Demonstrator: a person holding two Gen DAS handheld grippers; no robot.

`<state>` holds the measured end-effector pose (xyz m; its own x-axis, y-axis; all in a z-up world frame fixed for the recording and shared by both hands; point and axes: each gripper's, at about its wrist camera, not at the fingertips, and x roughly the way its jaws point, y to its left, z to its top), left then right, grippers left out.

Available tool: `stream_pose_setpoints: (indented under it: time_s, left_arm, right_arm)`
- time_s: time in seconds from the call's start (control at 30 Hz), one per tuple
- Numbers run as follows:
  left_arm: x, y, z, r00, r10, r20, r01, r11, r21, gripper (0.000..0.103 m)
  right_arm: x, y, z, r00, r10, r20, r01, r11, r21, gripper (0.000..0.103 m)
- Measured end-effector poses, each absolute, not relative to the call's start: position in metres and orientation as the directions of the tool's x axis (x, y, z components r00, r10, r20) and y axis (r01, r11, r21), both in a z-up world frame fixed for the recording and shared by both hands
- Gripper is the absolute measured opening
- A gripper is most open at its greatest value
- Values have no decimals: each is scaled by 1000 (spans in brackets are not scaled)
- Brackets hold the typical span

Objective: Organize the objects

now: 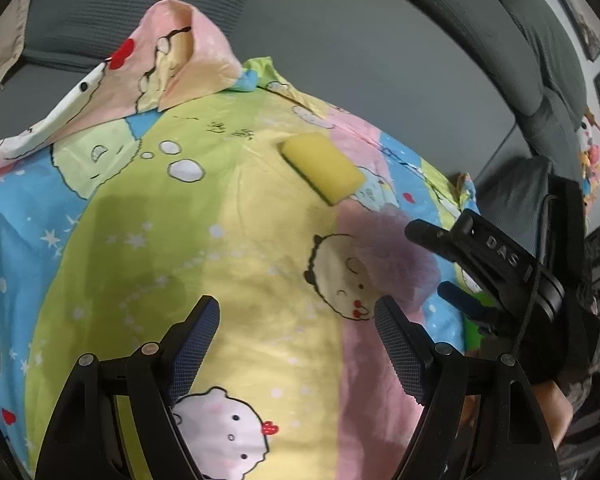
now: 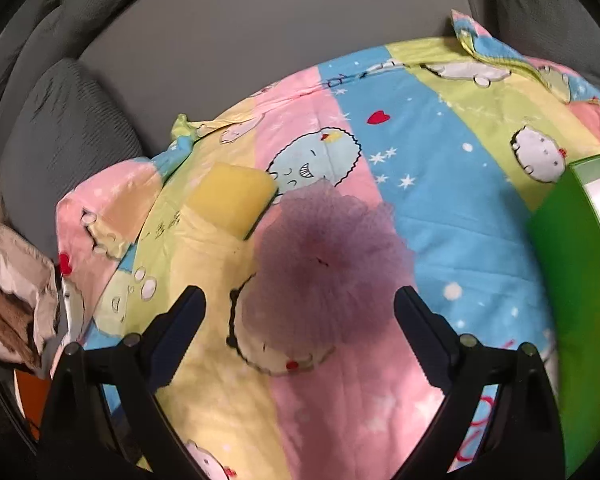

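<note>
Sponge (image 2: 232, 199) touching purple pouf (image 2: 324, 264), right tongs (image 2: 300, 312) open.

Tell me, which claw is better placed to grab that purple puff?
Probably the right claw: it is open with the purple mesh puff directly ahead between its fingers. The left claw has only sheet ahead.

A cartoon-print sheet (image 2: 440, 208) carries a yellow sponge (image 2: 232, 198), purple mesh puff (image 2: 324, 264) (touching) and green box (image 2: 576, 300).
</note>
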<state>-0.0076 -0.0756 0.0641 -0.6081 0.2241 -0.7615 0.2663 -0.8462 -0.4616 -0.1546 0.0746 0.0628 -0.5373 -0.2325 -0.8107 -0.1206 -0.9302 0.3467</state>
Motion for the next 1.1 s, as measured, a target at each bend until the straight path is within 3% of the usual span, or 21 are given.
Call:
stream_pose_setpoints:
  time_s: [0.17, 0.23, 0.3, 0.37, 0.57, 0.73, 0.93, 1.1]
  left_arm:
    - [-6, -85, 60, -602, 220, -768, 304, -826, -475, 80]
    - [-7, -85, 59, -599, 220, -770, 309, -824, -475, 80]
    - [-7, -83, 58, -592, 225, -774, 307, -825, -475, 80]
    - [-7, -81, 58, -591, 228, -774, 307, -824, -477, 80]
    - [-10, -62, 61, -590, 275, -759, 254, -829, -498, 80]
    - [-5, -56, 64, -595, 278, -754, 222, -845, -486, 80]
    - [-3, -48, 62, -581, 286, -761, 202, -856, -476, 80]
    - [-11, -45, 53, -555, 368, -746, 195, -814, -547, 80]
  right_arm:
    - [-171, 73, 46, -531, -239, -813, -133, -924, 359, 92]
    - [-175, 71, 34, -505, -228, -832, -142, -929, 341, 83]
    - [-177, 68, 26, -486, -210, -849, -133, -942, 309, 64]
    - [-174, 65, 26, -499, -145, -855, -120, -965, 233, 52]
    - [-146, 68, 29, -482, -178, -858, -113, -958, 262, 26]
    - [-83, 79, 61, -553, -174, -814, -118, -952, 283, 27]
    - [-54, 94, 44, -464, -266, -845, -91, -934, 344, 30]
    - [-55, 100, 39, -432, -285, -856, -95, -929, 357, 53]
